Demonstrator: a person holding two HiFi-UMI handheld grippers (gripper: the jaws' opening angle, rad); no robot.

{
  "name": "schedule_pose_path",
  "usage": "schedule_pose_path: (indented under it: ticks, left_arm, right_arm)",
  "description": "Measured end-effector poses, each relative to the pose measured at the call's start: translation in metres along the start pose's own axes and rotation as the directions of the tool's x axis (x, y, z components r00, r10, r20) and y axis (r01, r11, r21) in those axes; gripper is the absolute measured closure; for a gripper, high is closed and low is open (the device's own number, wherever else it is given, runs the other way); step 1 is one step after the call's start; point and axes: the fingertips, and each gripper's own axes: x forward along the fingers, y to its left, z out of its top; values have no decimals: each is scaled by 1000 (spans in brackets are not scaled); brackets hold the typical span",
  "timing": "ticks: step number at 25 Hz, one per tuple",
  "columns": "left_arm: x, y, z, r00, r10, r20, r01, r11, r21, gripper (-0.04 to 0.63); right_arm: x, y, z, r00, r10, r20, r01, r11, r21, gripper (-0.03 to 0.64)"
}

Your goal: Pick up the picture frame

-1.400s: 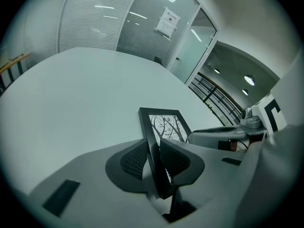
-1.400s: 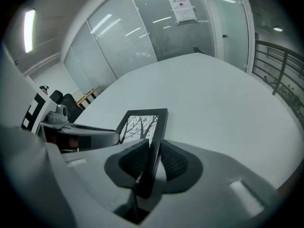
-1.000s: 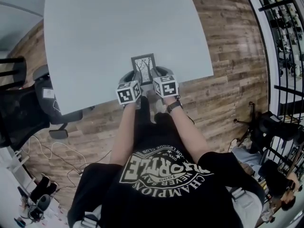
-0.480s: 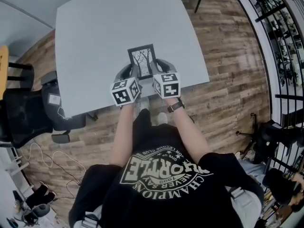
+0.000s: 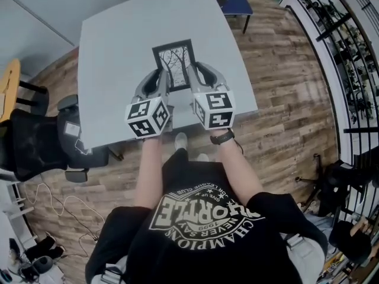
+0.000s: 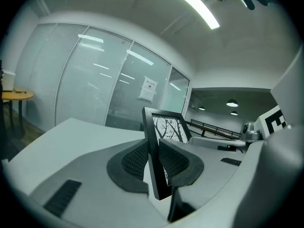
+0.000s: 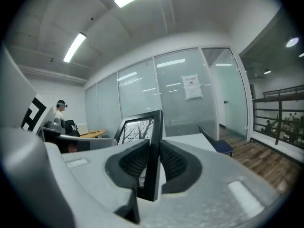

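Observation:
A black picture frame (image 5: 175, 64) with a bare-tree print hangs in the air above the pale grey table (image 5: 118, 46), held between both grippers. My left gripper (image 5: 164, 83) is shut on the frame's left edge (image 6: 153, 160), its dark pads pressed on both faces. My right gripper (image 5: 193, 78) is shut on the frame's right edge (image 7: 154, 160) in the same way. Both grippers point nearly level, and the print (image 6: 170, 127) faces up towards the head camera. The print (image 7: 137, 131) also shows in the right gripper view.
A black office chair (image 5: 35, 144) stands at the table's left. A blue chair (image 5: 235, 3) sits at the far right corner and a yellow round table (image 5: 7, 81) at far left. Black railings (image 5: 349, 46) run along the right over the wood floor (image 5: 284, 93).
Both grippers have risen with the frame, lifting it from near the table's front edge to well above the tabletop, and tipped from pointing down to nearly level.

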Motion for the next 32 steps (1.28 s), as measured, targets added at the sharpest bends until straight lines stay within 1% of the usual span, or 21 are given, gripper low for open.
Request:
schedule_pose_path:
  ticks: [3,6,10,12,18,22,32]
  left_arm:
    - [-8,-11,28,998,-12,58,10,1000,29,522]
    - [-19,-25,51,994,-10,109,1,997,82,522]
    - [-35,-41,75,987,-4,162,-21,989,149,522]
    - [-39,-44,83,984,2,176,-32,985,167,522]
    - [-47,-48,95,980,5,197,-38,985,167,522]
    - [-49,-51,95,981,-12,196,-18,989,149,522]
    - [-37,-59,89,985,-51,165,27,989,145,522]
  right_arm:
    - [-9,1,28,998,11,69,-11,1000,10,549]
    - [-21,4,52,992,19,122,-18,1000,-5,549]
    - [-38,10,76,985,27,173,-22,999,-32,549]
    - [-41,12,84,982,31,188,-22,999,-50,549]
    - [-46,18,99,978,39,207,-18,995,-101,549]
    - [-51,18,101,975,35,219,-12,994,-107,549]
    - [-53,4,96,978,-15,209,37,994,-102,549]
